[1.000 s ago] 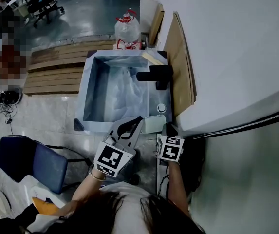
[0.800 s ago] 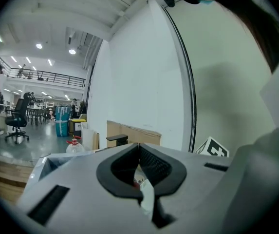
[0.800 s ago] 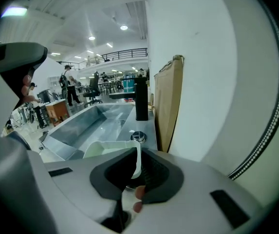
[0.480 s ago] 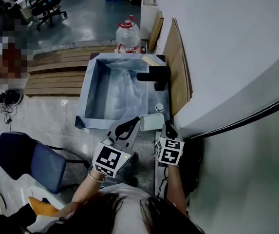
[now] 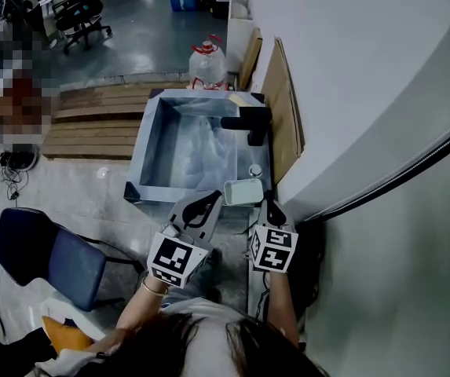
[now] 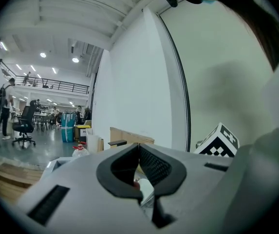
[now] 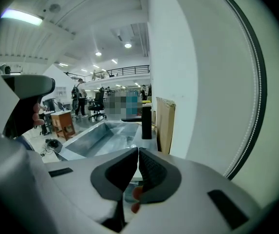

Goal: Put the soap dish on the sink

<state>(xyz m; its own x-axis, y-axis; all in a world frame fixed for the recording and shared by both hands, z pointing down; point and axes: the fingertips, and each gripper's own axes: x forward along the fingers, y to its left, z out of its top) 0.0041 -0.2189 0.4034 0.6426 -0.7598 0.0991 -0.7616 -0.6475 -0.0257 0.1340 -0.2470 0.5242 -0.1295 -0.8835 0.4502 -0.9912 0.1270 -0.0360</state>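
The soap dish (image 5: 244, 191), pale and rectangular, is at the near right corner of the steel sink (image 5: 151, 144), by its rim. My left gripper (image 5: 211, 201) is shut, with its tips just left of the dish. My right gripper (image 5: 269, 207) is shut too, just right of the dish. Whether either one grips the dish is not visible. In the left gripper view the jaws (image 6: 139, 147) meet with nothing at the tips, and a pale patch shows below them. In the right gripper view the jaws (image 7: 138, 151) also meet, pointing at the sink (image 7: 100, 135).
A black faucet (image 5: 248, 121) stands on the sink's right rim, with a small round knob (image 5: 254, 170) nearer me. Cardboard sheets (image 5: 283, 108) lean against the white wall at the right. A water jug (image 5: 207, 63) stands behind the sink, wooden pallets (image 5: 91, 120) to its left and a blue chair (image 5: 40, 254) at the near left.
The head view has shifted a little, so the sink sits higher in frame. Both grippers and the dish keep almost the same places at the sink's near right corner.
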